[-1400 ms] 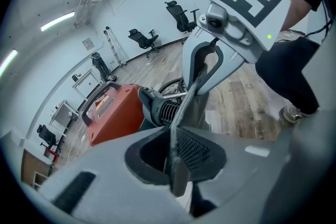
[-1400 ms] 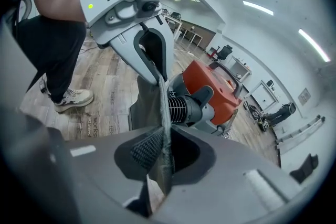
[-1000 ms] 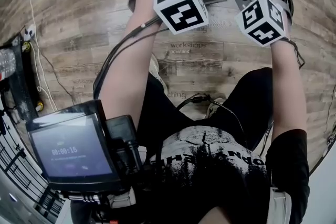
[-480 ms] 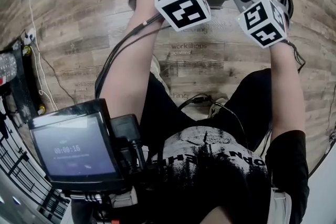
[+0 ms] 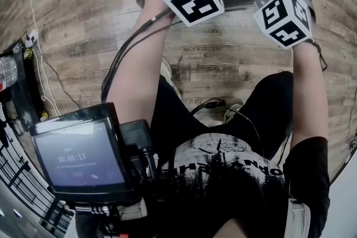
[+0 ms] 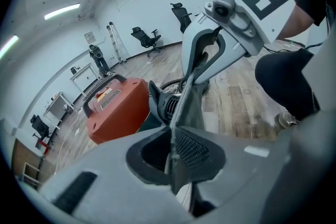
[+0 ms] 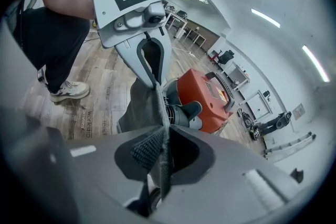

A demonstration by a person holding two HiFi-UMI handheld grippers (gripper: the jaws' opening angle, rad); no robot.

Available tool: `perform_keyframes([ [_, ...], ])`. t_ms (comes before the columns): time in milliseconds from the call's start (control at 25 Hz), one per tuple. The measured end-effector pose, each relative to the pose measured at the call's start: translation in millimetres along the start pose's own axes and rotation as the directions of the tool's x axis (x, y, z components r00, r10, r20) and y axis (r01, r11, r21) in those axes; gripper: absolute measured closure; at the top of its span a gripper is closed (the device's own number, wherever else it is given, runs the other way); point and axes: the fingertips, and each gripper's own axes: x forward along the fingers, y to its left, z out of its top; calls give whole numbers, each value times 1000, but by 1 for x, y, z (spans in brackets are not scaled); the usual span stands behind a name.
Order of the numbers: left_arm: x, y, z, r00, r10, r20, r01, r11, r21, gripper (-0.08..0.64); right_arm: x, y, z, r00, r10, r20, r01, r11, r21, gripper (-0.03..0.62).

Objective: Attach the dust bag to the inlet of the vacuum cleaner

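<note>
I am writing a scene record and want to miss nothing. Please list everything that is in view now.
dust bag: one, grey, held between both claws
vacuum cleaner: one, orange, on the floor beyond the bag
office chairs: several, black, near the far wall
screen: one, dark, lower left of the head view
floor: one, wood planks, underneath
left claw: one, grey, just closed further, shut on the dust bag
right claw: one, grey, shut on the dust bag

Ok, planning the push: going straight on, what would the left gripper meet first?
Likely the vacuum cleaner, its dark ribbed end, behind the dust bag the left gripper has just been closing on; depth unclear.
</note>
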Motion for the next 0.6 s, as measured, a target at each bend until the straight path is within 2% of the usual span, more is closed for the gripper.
perform_keyframes([
  [160,-1,2,5,1000,18,8,-18,1000,14,529,-1,-3,-2,1000,-12,3,11,1000,12,557],
  [400,-2,6,23,997,58,53,-60,997,42,529,12,5,-23,1000,-2,-4,3,984,176,554],
  [600,0,10,30,995,75,63,-78,996,42,528,25,16,-27,999,21,-33,-15,986,167,560],
])
